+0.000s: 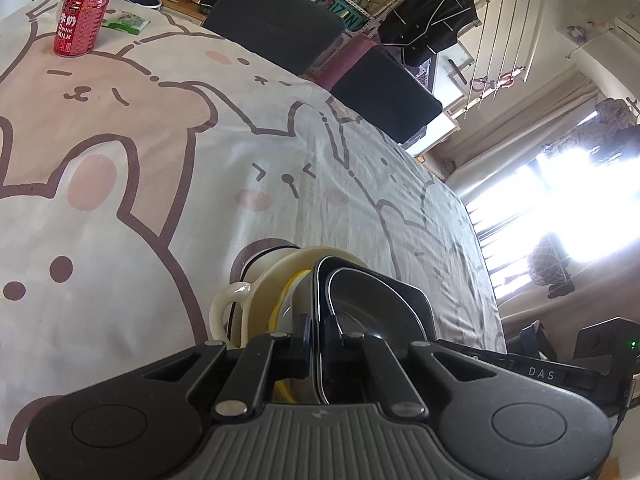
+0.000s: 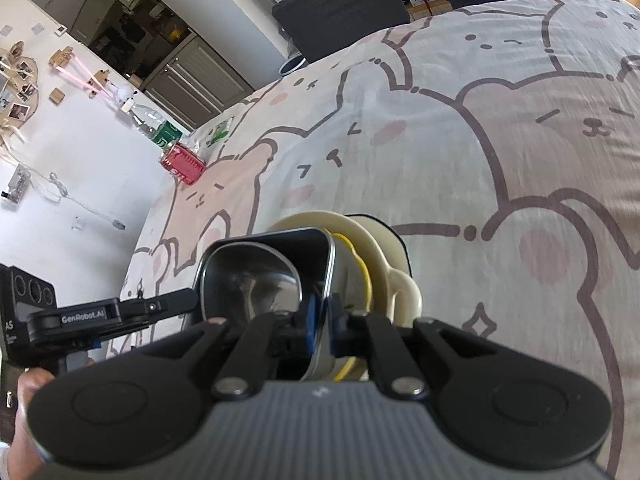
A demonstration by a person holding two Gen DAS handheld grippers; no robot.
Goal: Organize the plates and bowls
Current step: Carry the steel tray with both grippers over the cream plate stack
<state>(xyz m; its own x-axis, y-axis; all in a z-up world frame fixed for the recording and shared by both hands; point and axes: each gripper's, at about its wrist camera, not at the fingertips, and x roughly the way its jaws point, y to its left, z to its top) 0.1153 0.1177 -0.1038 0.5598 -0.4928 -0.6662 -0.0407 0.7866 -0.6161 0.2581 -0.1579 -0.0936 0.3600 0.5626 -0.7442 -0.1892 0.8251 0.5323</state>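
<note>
A dark square plate [image 1: 376, 300] with a glossy centre sits on top of a stack with a yellow-rimmed dish [image 1: 286, 296] and a cream bowl with a loop handle [image 1: 232, 304]. My left gripper [image 1: 316, 334] is shut on the dark plate's rim at one side. My right gripper [image 2: 320, 316] is shut on the opposite rim of the same plate [image 2: 256, 276]. The cream bowl [image 2: 384, 248] and yellow rim [image 2: 362, 276] show under it in the right wrist view. The left gripper's body [image 2: 100, 316] shows at the left there.
The table carries a cloth with cartoon bears [image 1: 160, 160]. A red drink can [image 1: 82, 20] stands at the far left with a green packet [image 1: 128, 22] and a bottle behind it. Dark chair backs [image 1: 276, 16] line the far edge. The can [image 2: 182, 162] also shows in the right wrist view.
</note>
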